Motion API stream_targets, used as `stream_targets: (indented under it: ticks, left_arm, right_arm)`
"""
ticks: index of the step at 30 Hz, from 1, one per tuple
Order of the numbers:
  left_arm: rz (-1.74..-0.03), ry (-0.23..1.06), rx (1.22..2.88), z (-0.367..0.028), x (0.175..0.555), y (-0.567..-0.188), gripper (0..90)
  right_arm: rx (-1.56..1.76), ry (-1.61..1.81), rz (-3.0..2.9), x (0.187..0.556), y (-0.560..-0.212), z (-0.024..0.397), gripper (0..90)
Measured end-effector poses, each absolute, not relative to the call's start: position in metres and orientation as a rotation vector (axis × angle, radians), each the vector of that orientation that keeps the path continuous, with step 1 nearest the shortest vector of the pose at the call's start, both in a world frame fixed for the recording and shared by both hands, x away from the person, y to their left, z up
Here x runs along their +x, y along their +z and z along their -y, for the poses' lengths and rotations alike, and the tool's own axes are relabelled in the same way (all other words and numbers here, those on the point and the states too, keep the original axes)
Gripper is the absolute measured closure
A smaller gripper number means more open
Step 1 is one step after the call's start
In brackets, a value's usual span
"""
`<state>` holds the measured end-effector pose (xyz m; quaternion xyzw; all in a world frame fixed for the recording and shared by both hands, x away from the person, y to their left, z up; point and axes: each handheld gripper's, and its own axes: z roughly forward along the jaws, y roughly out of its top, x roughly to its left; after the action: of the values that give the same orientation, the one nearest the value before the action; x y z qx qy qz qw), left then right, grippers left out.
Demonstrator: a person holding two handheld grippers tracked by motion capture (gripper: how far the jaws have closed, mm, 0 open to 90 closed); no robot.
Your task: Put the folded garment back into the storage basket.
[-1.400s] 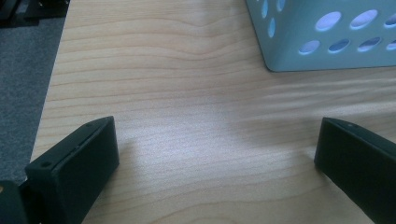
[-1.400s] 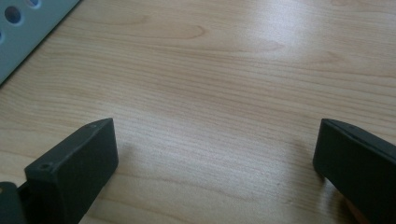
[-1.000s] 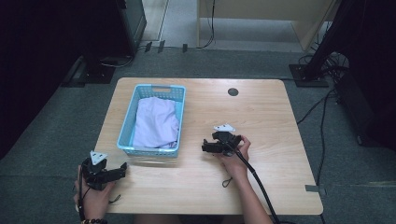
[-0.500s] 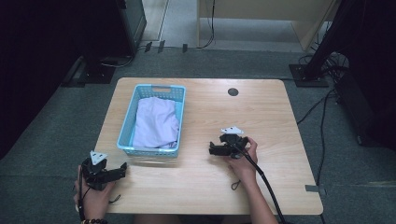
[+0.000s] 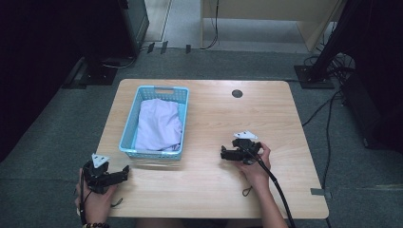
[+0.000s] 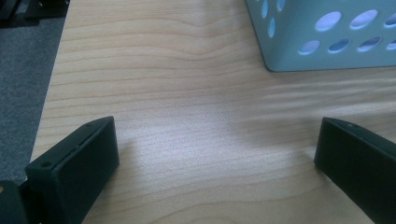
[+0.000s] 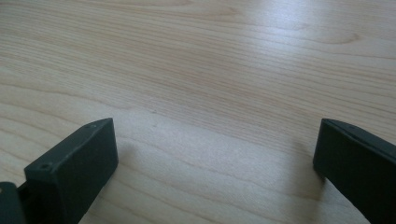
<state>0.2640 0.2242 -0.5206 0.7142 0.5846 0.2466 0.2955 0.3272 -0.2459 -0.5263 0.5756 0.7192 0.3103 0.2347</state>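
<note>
Fingers spread wide on both our grippers, nothing between them. Left gripper (image 5: 124, 171) low over tabletop (image 5: 214, 123) at near-left corner, just short of blue basket (image 5: 128, 135). White cloth (image 5: 159, 124) lies folded inside basket. Right gripper (image 5: 223, 153) over bare wood, well right of basket, pointing toward it.

Wooden table (image 5: 209, 114) on grey carpet floor (image 5: 57, 128).
</note>
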Motion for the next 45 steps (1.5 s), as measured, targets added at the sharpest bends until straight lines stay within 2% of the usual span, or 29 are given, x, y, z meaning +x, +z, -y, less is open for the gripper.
stream_targets:
  ticks: [45]
  left_arm:
    - [-1.556,0.656,1.9,-0.224,0.264,-0.521,0.0]
  right_arm:
    - [1.649,0.818,-1.893,0.307,-0.527,0.291,0.0]
